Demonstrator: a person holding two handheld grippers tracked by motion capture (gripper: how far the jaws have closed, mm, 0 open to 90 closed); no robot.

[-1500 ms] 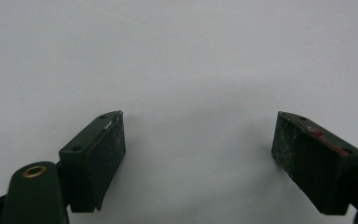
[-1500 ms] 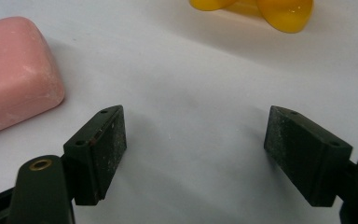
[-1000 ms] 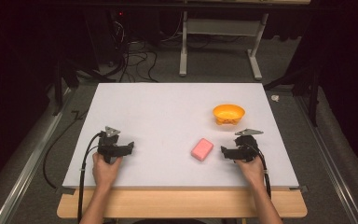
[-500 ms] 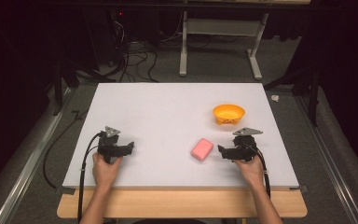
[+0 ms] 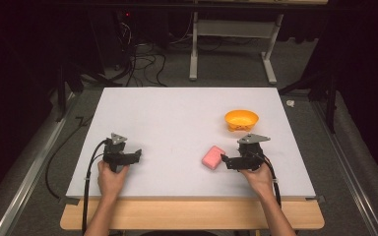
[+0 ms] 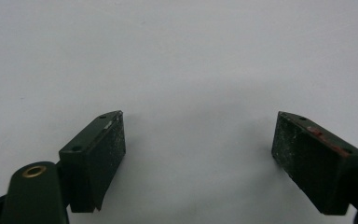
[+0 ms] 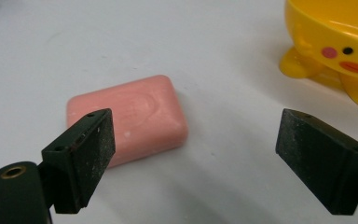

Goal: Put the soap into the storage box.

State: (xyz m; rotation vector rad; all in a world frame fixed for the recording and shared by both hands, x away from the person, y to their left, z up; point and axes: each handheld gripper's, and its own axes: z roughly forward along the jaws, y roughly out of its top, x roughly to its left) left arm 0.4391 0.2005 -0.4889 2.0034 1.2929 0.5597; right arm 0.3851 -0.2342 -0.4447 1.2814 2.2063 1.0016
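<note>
Right gripper (image 5: 225, 160) sits low at the table's (image 5: 177, 118) near right, jaws wide apart, nothing between them. Pink soap bar (image 7: 129, 116) lies flat just ahead of it, off-centre: mostly in front of the left jaw in the right gripper view, not touching. Looks like a rigid, light, rounded bar, probably slick; best bet is pinching across the short sides, squarely, so it doesn't squirt out. Left gripper (image 5: 137, 155) rests at the near left, well apart from the soap, jaws also spread, bare table ahead. Farther back on the right: yellow duck-faced dish (image 5: 241, 119), upright, apparently empty.
</note>
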